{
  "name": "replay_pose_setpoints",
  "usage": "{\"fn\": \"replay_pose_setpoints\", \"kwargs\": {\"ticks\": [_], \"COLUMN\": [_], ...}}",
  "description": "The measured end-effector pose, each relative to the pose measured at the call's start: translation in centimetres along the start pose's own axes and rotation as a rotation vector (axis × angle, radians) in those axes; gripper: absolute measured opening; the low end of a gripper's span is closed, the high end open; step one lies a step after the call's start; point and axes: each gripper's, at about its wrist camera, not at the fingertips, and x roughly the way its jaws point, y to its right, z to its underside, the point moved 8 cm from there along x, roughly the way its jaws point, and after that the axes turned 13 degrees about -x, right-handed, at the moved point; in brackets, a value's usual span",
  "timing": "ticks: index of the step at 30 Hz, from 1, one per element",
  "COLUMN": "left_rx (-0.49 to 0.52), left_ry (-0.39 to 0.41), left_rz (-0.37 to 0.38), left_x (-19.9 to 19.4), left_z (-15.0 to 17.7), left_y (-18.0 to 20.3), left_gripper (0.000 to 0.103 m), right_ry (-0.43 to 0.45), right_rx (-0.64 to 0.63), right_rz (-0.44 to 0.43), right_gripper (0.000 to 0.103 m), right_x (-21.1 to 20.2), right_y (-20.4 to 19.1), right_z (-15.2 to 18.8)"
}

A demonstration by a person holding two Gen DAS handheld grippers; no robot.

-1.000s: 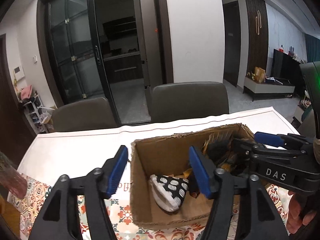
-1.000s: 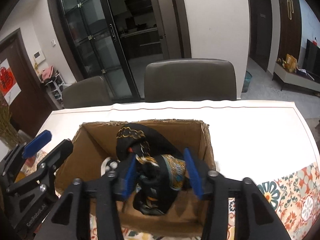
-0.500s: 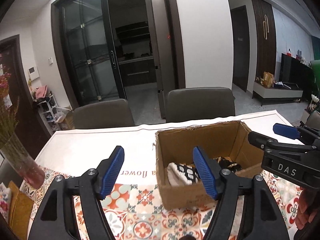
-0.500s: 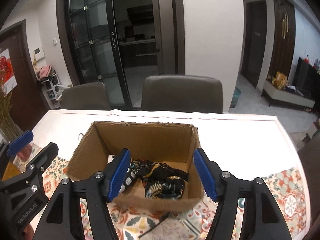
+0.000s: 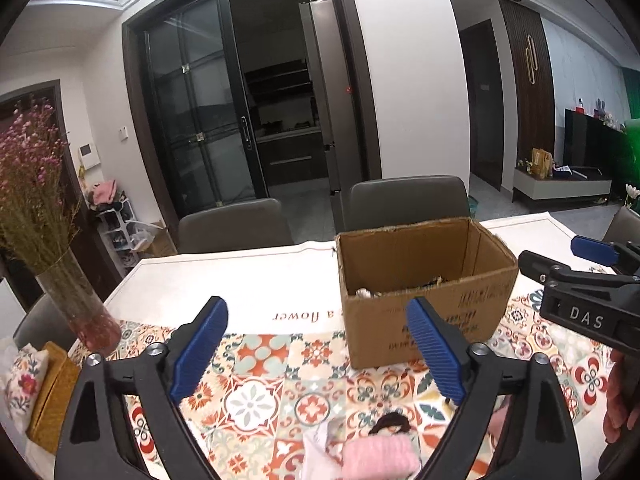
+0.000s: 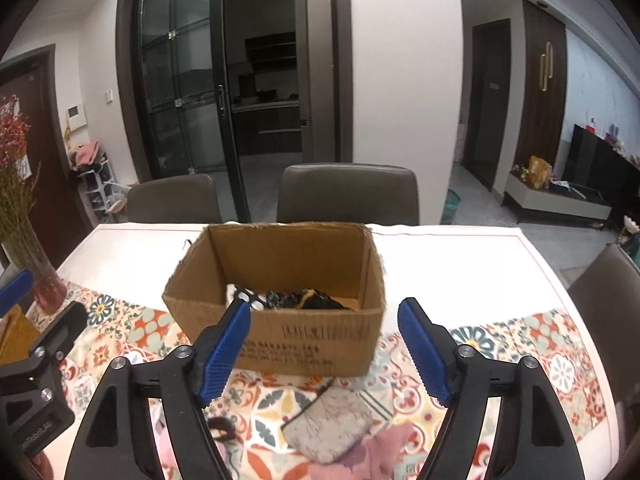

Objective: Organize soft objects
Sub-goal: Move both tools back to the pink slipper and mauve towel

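Cardboard box (image 6: 280,320) at table centre, dark patterned scarf (image 6: 312,300) and spotted cloth (image 6: 244,294) inside, grey pouch (image 6: 324,432) at its 6 o'clock (on patterned cloth), right gripper (image 6: 324,354) jaws just widening, empty, left gripper (image 5: 316,354) likewise, pink knit (image 5: 378,458) below it.

White walls, dark glass sliding doors (image 6: 180,100), two grey chairs (image 6: 348,194) behind the tiled-pattern table (image 6: 480,272).
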Motion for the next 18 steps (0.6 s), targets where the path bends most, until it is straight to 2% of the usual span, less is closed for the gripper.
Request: {"fn": "replay_pose_setpoints", "kwargs": {"ticks": [9, 18], "left_rx": [-0.040, -0.072], "left_ry": [-0.060, -0.102], "left_rz": [-0.012, -0.005], "left_x": [-1.7, -2.8], "left_z": [3.9, 7.6], "left_y": [-1.8, -2.8], "left_gripper": [0.099, 0.098], "right_ry": [-0.004, 0.046], "right_rx": [0.017, 0.061], "right_rz": [0.047, 0.133], "right_gripper": [0.077, 0.077], "right_x": [-2.5, -5.1], "right_y": [-0.3, -0.1], "right_z": [3.6, 6.5]}}
